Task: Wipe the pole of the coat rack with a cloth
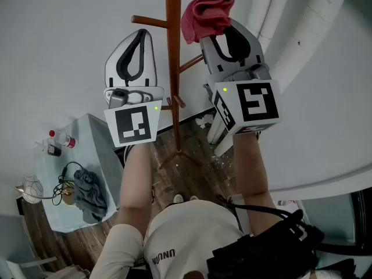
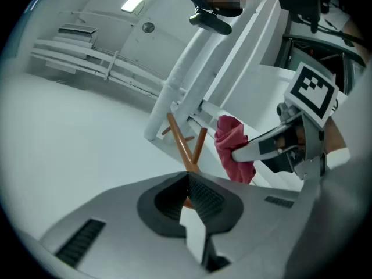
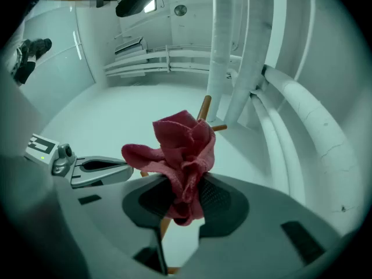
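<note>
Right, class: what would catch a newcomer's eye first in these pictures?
The crumpled red cloth, pinched in the right hand-held gripper, stands out just right of the brown coat rack pole. The left hand-held gripper, shut and empty, is raised on the pole's other side.

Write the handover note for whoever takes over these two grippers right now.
Left gripper: jaws together, holding nothing, raised just left of the pole.
Right gripper: shut on the crumpled red cloth, held up high just right of the pole.
Brown wooden coat rack pole: upright between the two grippers. The cloth is close beside its upper part; contact cannot be told.
Done: cloth picked up and brought to the pole. How much has been wiped does not show.
Left: press the cloth against the pole and wipe along its length.
</note>
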### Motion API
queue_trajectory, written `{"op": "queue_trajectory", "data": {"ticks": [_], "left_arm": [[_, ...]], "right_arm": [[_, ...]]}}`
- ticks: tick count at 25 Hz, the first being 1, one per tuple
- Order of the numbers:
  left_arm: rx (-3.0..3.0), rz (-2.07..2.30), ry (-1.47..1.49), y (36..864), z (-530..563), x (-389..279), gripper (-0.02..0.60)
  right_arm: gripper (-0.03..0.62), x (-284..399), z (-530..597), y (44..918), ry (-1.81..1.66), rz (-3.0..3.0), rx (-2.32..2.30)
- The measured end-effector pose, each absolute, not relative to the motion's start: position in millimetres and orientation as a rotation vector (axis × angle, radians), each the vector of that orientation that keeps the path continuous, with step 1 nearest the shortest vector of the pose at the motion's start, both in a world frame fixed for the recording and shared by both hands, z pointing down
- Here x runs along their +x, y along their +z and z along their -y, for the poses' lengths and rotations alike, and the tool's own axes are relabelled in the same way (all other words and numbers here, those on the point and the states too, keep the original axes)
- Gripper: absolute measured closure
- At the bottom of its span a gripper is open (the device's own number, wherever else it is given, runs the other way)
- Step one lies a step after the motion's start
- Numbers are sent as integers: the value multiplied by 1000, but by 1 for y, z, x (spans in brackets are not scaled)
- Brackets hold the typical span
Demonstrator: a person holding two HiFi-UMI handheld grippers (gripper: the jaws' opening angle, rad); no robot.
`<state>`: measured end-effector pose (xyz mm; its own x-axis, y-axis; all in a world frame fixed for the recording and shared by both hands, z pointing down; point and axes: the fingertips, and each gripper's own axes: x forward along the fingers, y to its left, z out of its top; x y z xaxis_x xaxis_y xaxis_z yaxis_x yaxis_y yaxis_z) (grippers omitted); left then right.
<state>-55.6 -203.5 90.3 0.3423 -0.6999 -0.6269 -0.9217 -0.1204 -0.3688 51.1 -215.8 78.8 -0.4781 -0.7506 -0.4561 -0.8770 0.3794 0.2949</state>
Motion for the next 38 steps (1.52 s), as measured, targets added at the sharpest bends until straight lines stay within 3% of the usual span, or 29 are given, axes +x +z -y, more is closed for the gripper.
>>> {"op": "queue_trajectory", "data": {"ticks": [38], "left_arm": [[-1932,-1338,292,105,210,-54,569]], "right_arm": [[462,24,251,63,776,-2412,-1467]]}}
